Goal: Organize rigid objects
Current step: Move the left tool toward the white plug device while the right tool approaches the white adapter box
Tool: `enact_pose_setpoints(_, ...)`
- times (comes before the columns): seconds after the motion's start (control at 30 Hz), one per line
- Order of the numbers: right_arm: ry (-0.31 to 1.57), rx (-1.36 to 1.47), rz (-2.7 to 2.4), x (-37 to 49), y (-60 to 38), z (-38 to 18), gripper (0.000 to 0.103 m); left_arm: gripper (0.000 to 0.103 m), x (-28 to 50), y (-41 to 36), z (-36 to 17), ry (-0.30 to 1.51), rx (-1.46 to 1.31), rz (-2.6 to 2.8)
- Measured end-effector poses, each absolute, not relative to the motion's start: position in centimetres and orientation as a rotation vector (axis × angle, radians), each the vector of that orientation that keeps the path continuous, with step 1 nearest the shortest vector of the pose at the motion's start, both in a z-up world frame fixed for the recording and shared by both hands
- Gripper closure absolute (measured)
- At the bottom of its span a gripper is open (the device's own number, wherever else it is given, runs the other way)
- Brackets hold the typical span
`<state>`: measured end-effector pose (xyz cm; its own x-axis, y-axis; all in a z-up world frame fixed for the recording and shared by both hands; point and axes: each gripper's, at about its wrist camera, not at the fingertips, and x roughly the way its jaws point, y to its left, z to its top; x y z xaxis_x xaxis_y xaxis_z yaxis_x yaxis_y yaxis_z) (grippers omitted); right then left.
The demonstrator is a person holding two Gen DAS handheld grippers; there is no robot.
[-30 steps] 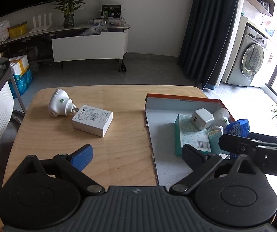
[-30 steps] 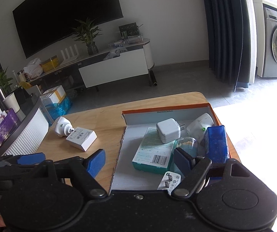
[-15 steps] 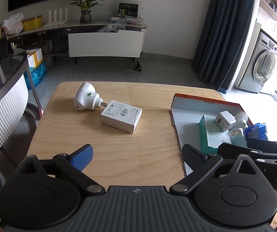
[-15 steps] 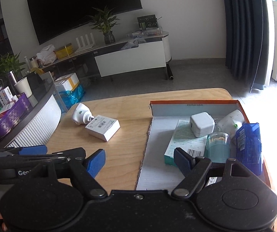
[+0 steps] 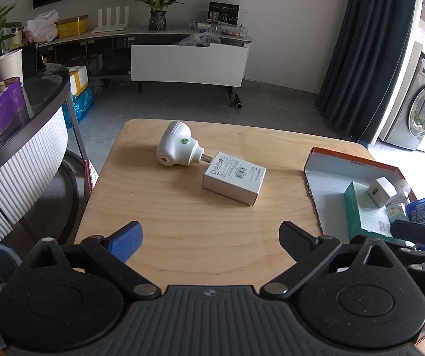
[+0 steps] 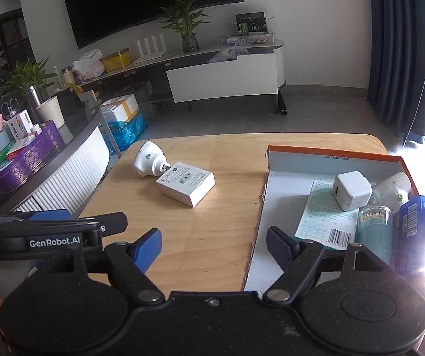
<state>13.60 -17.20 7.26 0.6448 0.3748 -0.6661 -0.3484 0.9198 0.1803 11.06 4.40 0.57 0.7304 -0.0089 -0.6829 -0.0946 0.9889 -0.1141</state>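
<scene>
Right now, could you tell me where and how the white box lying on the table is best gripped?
Grip the white box across its two long side faces, coming down from above. It lies flat, label up, so those faces are exposed. Avoid the far-left corner, where the white plug-in device touches it. The open left claw faces it.

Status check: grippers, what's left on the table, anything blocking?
Left gripper and right gripper open, empty. White nightlight plug and flat white carton touching on wooden table, outside orange-rimmed box. Path clear.

blue box [image 6: 417, 222] lost in glare, box labels unreadable
</scene>
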Motion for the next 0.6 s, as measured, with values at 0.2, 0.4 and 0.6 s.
enact_pose_setpoints(0.2,0.771,0.017,0.431,13.9,-15.9,7.2,0.011,0.002,11.4,5.6,0.5,0.749,-0.148,0.058)
enact_pose_setpoints(0.4,0.776,-0.001,0.445,14.3,-14.7,7.0,0.011,0.001,11.7,6.4,0.4,0.747,-0.147,0.066)
enact_pose_setpoints(0.6,0.784,-0.011,0.456,14.7,-13.9,6.7,0.011,0.001,12.0,7.3,0.2,0.752,-0.144,0.07)
